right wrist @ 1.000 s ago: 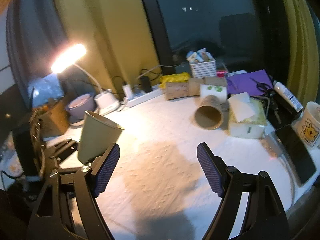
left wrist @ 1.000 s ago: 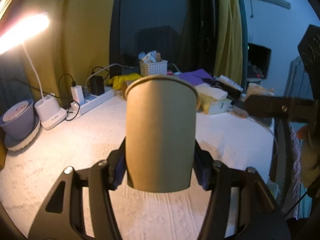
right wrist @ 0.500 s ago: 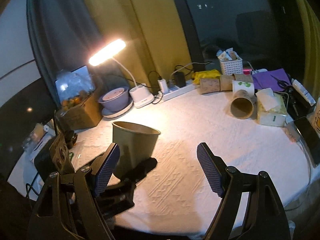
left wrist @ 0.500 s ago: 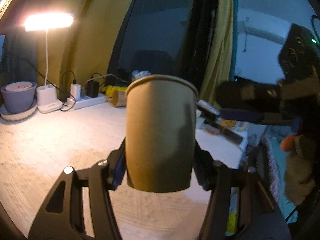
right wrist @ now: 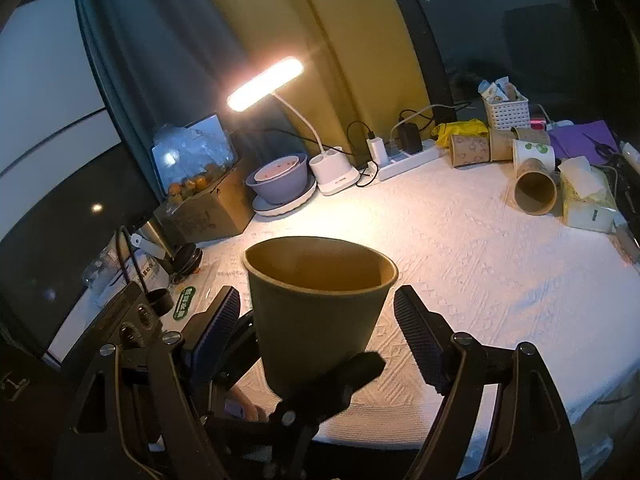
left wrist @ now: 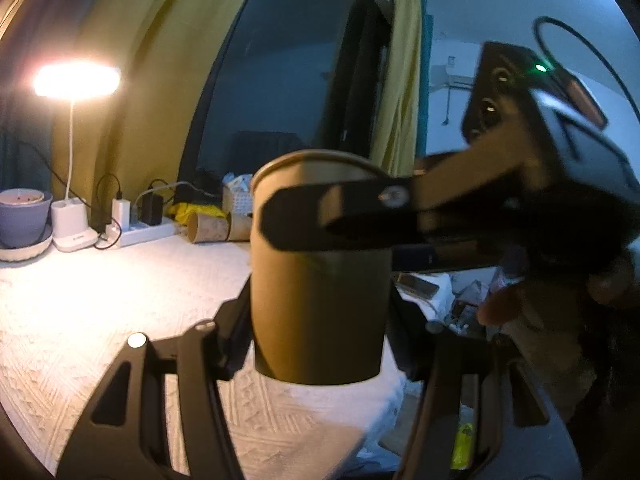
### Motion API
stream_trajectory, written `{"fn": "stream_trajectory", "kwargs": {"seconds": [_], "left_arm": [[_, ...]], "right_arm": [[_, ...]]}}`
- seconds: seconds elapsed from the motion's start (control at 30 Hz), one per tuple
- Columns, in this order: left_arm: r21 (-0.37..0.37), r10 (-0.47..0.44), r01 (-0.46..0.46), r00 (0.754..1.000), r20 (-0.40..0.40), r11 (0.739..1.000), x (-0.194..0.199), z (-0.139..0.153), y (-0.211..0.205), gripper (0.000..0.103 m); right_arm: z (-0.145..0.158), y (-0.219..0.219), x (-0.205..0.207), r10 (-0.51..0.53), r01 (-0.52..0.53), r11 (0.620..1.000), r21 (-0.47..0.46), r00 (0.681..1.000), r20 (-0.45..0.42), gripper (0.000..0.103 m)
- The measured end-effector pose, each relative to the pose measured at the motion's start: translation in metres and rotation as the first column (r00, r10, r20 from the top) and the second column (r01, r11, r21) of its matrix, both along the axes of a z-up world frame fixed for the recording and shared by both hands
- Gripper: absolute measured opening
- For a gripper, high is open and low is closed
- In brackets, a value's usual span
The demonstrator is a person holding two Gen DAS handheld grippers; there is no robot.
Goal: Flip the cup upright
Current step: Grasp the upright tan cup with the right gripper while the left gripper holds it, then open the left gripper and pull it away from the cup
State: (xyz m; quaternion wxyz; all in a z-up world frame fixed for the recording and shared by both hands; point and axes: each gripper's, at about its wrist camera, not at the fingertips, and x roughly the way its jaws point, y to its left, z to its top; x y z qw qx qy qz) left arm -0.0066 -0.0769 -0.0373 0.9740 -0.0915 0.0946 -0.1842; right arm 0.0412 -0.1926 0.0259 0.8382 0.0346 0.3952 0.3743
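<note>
Two grippers: we see both around one brown paper cup, held mouth up above the white textured tablecloth near its front edge.
Left gripper: we judge it clamped on the cup's lower wall, both sides pressed in.
Right gripper: spread wide, blue ribbed pads flanking the cup without touching.
Crush risk: we think the thin paper wall could buckle if the right one closes hard while the left grips.
Collision risk: the two tools crowd each other at the cup, so a bump could knock it askew.
Drop risk: releasing early may tip it off the edge.
</note>
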Motion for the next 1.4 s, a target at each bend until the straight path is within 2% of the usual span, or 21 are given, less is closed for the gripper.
{"fn": "stream_trajectory", "kwargs": {"seconds": [0.2, 0.27, 0.3, 0.73, 0.77, 0.8, 0.87, 1.07, 1.17, 1.3, 1.4], "left_arm": [[0.005, -0.005, 0.005, 1.000, -0.007, 1.000, -0.001, -0.002, -0.001, 0.058], [0.010, -0.012, 0.012, 1.000, -0.013, 1.000, 0.000, -0.004, -0.002, 0.058], [0.011, -0.012, 0.012, 1.000, -0.016, 1.000, 0.001, -0.004, -0.002, 0.058], [0.015, -0.034, 0.035, 0.998, -0.047, 0.999, 0.009, -0.008, -0.002, 0.060], [0.017, -0.037, 0.038, 0.998, -0.054, 0.999, 0.010, -0.008, -0.002, 0.063], [0.021, -0.042, 0.043, 0.997, -0.065, 0.999, 0.011, -0.008, -0.002, 0.071], [0.014, -0.047, 0.048, 0.996, -0.077, 0.999, 0.012, -0.010, 0.000, 0.077], [0.029, -0.053, 0.057, 0.990, -0.130, 0.998, 0.017, -0.018, 0.001, 0.077], [0.050, -0.065, 0.075, 0.981, -0.182, 0.996, 0.019, -0.024, 0.003, 0.077], [0.101, -0.070, 0.103, 0.956, -0.285, 0.990, 0.022, -0.035, 0.006, 0.077], [0.122, -0.040, 0.082, 0.947, -0.319, 0.989, 0.020, -0.038, 0.015, 0.077]], "right_arm": [[-0.002, 0.000, 0.003, 0.012, -0.011, 1.000, 0.012, 1.000, -0.028, 0.081], [-0.004, 0.000, 0.004, 0.016, -0.016, 1.000, 0.010, 0.999, -0.038, 0.071], [-0.006, -0.001, 0.005, 0.018, -0.018, 1.000, 0.011, 0.999, -0.046, 0.069], [-0.011, -0.004, 0.007, 0.020, -0.019, 1.000, 0.020, 0.997, -0.068, 0.066], [-0.011, -0.005, 0.007, 0.019, -0.018, 1.000, 0.020, 0.997, -0.069, 0.066], [-0.012, -0.005, 0.008, 0.018, -0.016, 1.000, 0.019, 0.997, -0.070, 0.066], [-0.013, -0.006, 0.008, 0.010, -0.009, 1.000, 0.017, 0.998, -0.068, 0.066], [-0.017, -0.008, 0.012, 0.000, 0.001, 1.000, 0.015, 0.998, -0.069, 0.066], [-0.017, -0.011, 0.014, -0.016, 0.016, 1.000, 0.009, 0.998, -0.059, 0.066], [-0.015, -0.015, 0.016, -0.062, 0.062, 0.997, -0.040, 0.998, 0.015, 0.066], [-0.019, -0.022, 0.020, -0.105, 0.110, 0.991, -0.078, 0.992, 0.067, 0.066]]}}
